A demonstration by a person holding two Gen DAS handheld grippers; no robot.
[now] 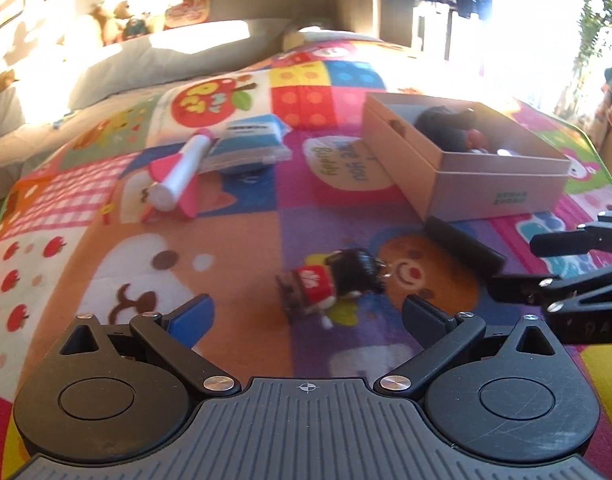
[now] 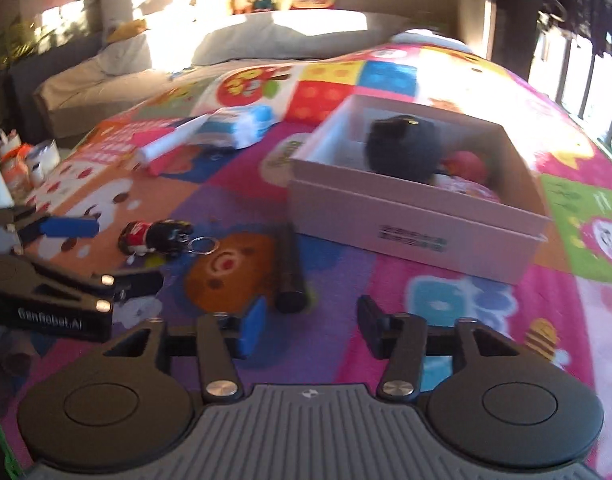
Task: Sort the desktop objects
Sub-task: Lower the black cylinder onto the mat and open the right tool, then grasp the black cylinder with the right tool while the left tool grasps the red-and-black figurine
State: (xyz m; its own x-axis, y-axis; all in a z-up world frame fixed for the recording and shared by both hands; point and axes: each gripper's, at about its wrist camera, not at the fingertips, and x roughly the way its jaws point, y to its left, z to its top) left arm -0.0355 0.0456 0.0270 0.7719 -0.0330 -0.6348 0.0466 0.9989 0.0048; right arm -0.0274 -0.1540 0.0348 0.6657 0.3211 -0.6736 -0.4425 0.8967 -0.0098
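1. The sorting is partway through. The open cardboard box (image 2: 418, 216) sits on the patchwork play mat (image 2: 446, 304) with a dark rounded object (image 2: 406, 148) and something red (image 2: 466, 166) already inside; what exactly they are I cannot tell.

2. Still loose on the mat: a small doll keychain (image 2: 155, 236) with a metal ring, a black cylinder (image 2: 289, 268) lying just in front of the box's near wall, and, further back, a white-and-pink tube (image 1: 181, 172) resting against a blue-and-white packet (image 1: 245, 140).

3. The right gripper (image 2: 306, 328) hovers low over the mat with its jaws about half apart and nothing between them. The near end of the black cylinder lies just ahead of its blue pad, slightly to the left of the gap.

4. The left gripper (image 1: 306, 316) stands wide, also empty, with the doll keychain directly ahead of its opening, close to but not between the fingers.

5. My reading: this is the approach to the next pick, no object being carried by either hand.

6. The right hand's likely next move is to shift a touch leftward and forward so the cylinder sits between the pads, close across its width, lift it and drop it over the box wall.

7. The left hand needs only to go forward and down onto the doll's body; the trailing ring may snag the fleecy mat.
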